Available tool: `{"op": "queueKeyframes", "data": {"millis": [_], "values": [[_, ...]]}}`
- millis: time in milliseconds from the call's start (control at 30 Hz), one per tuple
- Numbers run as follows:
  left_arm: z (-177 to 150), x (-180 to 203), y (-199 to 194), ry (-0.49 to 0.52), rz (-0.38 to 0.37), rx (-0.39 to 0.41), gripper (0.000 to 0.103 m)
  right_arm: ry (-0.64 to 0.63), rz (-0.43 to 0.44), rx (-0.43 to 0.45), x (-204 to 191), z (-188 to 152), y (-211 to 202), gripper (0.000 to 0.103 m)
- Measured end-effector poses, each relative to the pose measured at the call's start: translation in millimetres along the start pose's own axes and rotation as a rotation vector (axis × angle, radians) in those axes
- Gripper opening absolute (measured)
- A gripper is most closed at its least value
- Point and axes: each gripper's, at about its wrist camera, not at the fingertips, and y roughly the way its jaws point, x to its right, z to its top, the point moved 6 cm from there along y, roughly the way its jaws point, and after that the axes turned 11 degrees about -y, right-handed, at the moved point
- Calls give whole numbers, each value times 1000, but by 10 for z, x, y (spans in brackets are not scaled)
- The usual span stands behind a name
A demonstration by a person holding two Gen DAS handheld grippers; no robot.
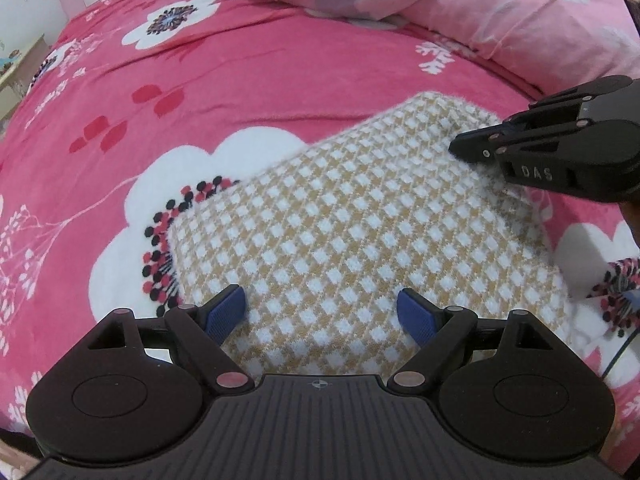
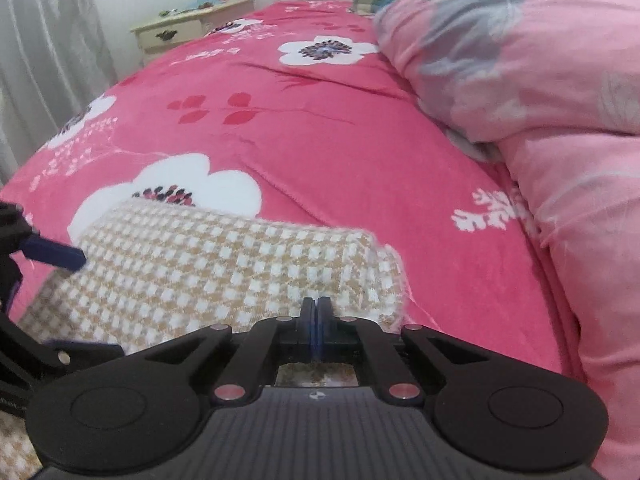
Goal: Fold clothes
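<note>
Two hand-held grippers work over one folded garment on a bed; the garment (image 1: 360,232), a tan knit with a white diamond check, lies as a thick folded bundle on the pink flowered blanket (image 1: 248,92), partly covering a large white blossom printed there.

Left gripper (image 1: 320,314): fingers spread wide, the blue pads (image 1: 224,314) standing well apart over the near edge of the garment and holding nothing; whether they touch the knit cannot be told. From the right wrist view one of its blue fingers (image 2: 54,256) shows at the left end of the bundle.

Right gripper (image 2: 316,312): fingers brought fully together, blue pads meeting at the centre line, tips set against the near edge of the garment; whether any cloth is pinched between them cannot be told. From the left wrist view the same gripper (image 1: 464,146) reaches in from the right, its black tip resting on the far right corner of the bundle, where the knit looks slightly rucked.

Surroundings: a pale pink quilt (image 2: 540,92) with grey flowers heaped along the far side of the bed; a cream bedside cabinet (image 2: 188,34) beyond the blanket's far corner; a grey curtain (image 2: 44,52) at the left.
</note>
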Motion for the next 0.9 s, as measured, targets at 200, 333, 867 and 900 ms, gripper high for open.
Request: {"op": "queueKeyframes", "data": {"millis": [200, 333, 867, 900], "values": [[-3, 7, -2, 1, 4, 1, 84, 7, -10, 11, -35, -20, -16, 0], [-5, 11, 1, 3, 4, 1, 84, 5, -14, 12, -67, 0, -2, 0], [1, 4, 9, 3, 4, 1, 84, -4, -4, 50, -144, -14, -30, 0], [9, -2, 10, 5, 4, 1, 85, -1, 2, 56, -141, -24, -44, 0]]}}
